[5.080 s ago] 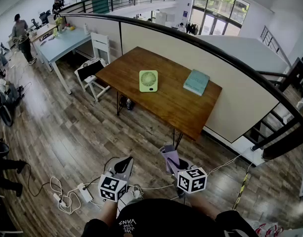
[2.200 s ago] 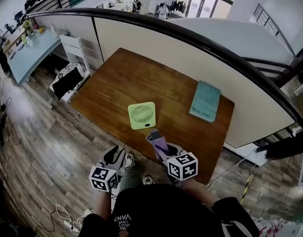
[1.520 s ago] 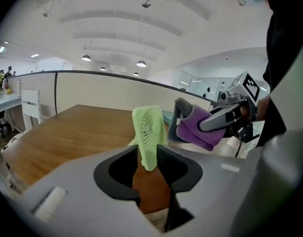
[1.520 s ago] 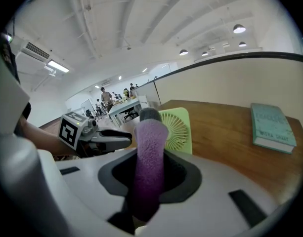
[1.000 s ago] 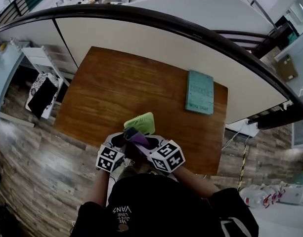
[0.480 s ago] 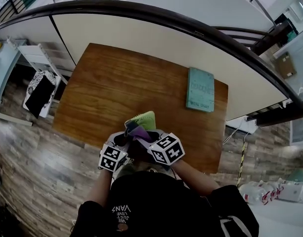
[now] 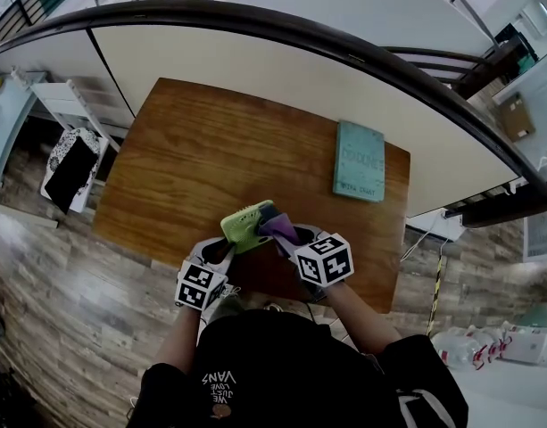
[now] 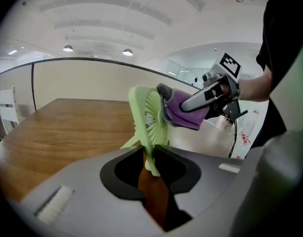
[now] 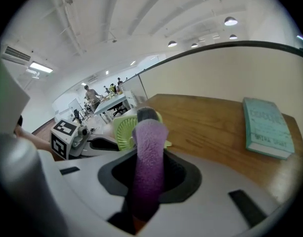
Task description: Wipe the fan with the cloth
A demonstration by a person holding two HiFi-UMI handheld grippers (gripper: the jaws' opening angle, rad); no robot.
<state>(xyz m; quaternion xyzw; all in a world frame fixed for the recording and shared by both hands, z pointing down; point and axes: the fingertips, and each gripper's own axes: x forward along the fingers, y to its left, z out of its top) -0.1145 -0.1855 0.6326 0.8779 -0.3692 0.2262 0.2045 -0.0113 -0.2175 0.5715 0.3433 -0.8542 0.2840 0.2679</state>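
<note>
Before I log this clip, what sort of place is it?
Likely an open-plan office: a wooden table beside a curved partition, a chair, and desks with people farther off.

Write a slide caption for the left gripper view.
Left claw grips the green fan by its edge while the right claw holds a purple cloth against its grille.

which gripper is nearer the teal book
Right. Right gripper, holding the cloth, is left of the book, nearer the person; the left gripper, clamping the fan, is farther left.
</note>
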